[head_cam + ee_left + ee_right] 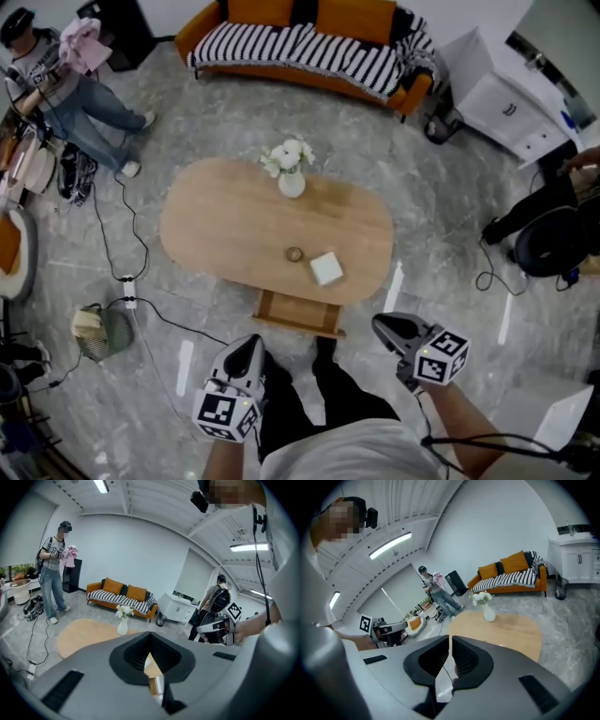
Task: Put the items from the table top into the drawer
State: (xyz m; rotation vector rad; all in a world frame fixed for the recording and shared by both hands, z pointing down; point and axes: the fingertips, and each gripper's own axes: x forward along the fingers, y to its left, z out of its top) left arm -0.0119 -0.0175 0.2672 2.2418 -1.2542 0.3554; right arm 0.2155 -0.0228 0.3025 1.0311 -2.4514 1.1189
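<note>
Step in hand: we judge this to be the approach to the first pick; both items lie on the surface (pixel 225 225) and none is in the drawer yet
Left gripper (pixel 251 349): jaws pressed together, nothing between them; held near, left of the drawer
Right gripper (pixel 386 327): jaws pressed together, empty; held near, right of the drawer
Task items: a small round item (pixel 294 254) and a white box (pixel 326 268) lie close together by the near edge, the box on the right
Drawer (pixel 300 312): pulled out under the near edge, just below the two items; no item shows inside
Keep clear of: the vase (pixel 292 182) with flowers at the far side, well apart from the items
Method: we spread the jaws before reaching in; we take the box with the right gripper across two opposite sides, then lower it into the drawer before letting go
Caution: the round item looks low and flat, so we bring the jaws down close to the surface; a shallow pinch may let it slip or roll
</note>
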